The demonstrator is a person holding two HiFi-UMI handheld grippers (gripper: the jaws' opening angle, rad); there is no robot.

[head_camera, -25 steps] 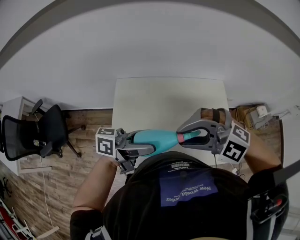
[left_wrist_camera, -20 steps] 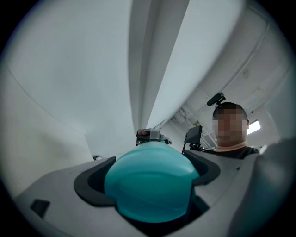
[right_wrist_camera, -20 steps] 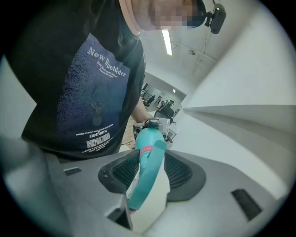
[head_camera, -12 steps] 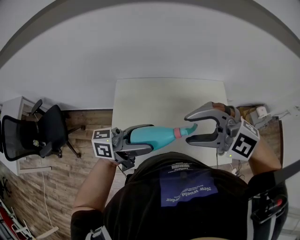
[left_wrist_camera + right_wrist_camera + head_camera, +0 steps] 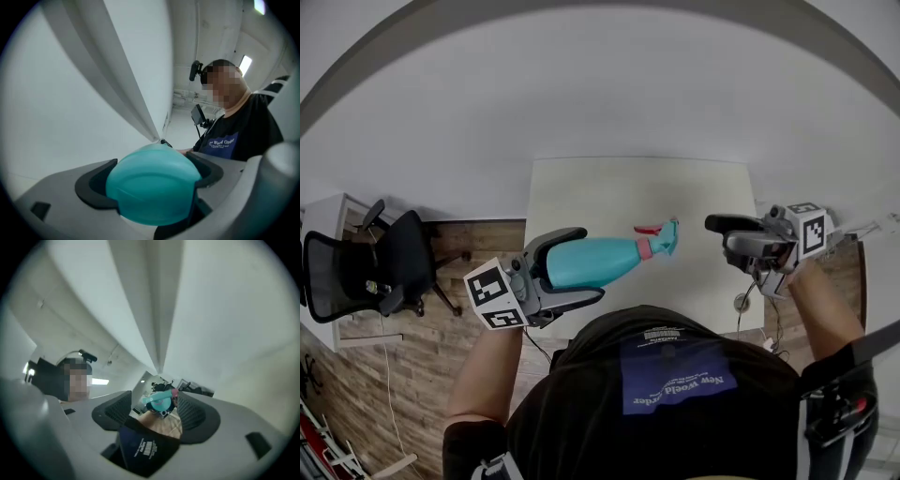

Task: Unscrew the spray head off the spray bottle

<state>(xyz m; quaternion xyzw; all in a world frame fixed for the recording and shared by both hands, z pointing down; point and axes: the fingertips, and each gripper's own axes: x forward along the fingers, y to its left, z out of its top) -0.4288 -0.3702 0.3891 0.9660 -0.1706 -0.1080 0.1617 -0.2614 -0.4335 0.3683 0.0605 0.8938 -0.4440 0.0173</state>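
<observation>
While my left claw (image 5: 579,265) clamped the teal, pink-collared spray bottle (image 5: 619,255), my right claw (image 5: 720,232), just opening, held nothing.

Half of this bottle job is out of sight from where the cameras sit.
Looking along the left gripper (image 5: 151,178), the teal base of the spray bottle (image 5: 150,197) fills the gap and blocks everything beyond it, the spray head (image 5: 664,239) included, and the base's lower edge sinks behind the gripper's body. In the right gripper (image 5: 154,413) view, where the jaws have just been opening with nothing between the pads, the bottle is a far-off speck. How the head sits on it is too small to read. In the head view that gripper is edge-on, so its gap doesn't show, and the person's torso (image 5: 675,375) covers the near edge of the table (image 5: 609,187).
</observation>
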